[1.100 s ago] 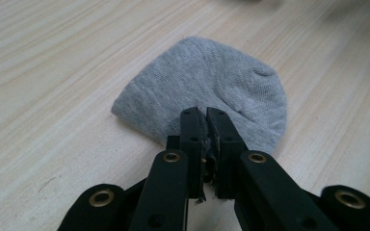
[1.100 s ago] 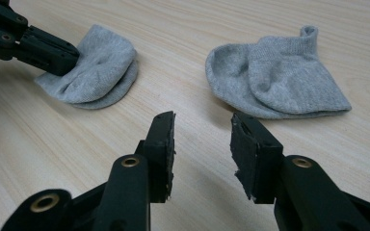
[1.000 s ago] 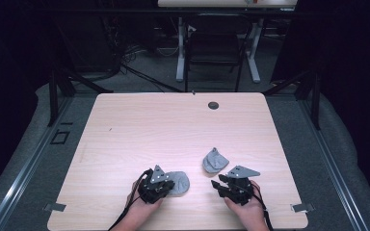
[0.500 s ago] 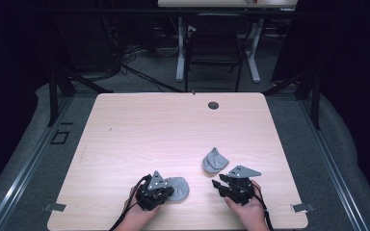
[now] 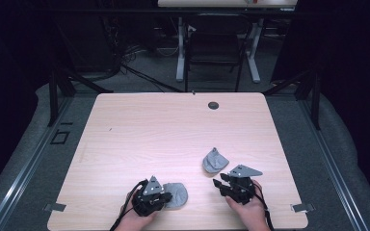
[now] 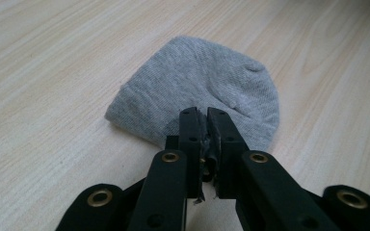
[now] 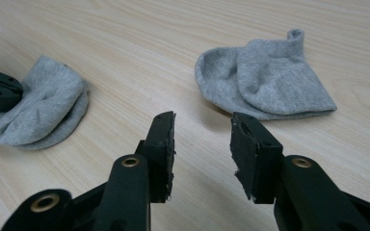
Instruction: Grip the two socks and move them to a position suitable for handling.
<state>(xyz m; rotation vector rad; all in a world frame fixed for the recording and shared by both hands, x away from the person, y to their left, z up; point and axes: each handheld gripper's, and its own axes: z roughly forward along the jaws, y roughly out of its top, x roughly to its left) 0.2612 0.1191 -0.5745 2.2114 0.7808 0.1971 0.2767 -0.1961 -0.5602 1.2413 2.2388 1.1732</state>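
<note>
While the left claw (image 6: 203,115) sits nearly closed at the edge of the near grey sock (image 6: 197,91) lying on the desk (image 5: 149,130), having just eased slightly apart, the wide-open right claw (image 7: 202,130) should probably reach forward, low and level, for the far grey sock (image 7: 265,82).

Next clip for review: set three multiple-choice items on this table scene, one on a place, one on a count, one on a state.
1. Where does the small grey knitted sock farther from the left gripper lie?
A. just ahead of the right gripper
B. at the table's far edge
C. on the floor

2. How many grey socks lie on the light wooden table?
A. one
B. two
C. four

3. How do the right gripper's jaws stand?
A. shut on a sock
B. apart, nothing between them
C. shut on a cable

Key: 1 A, it lies beyond the right jaws; 2 B, both show from above; 3 B, bare wood shows between them.
</note>
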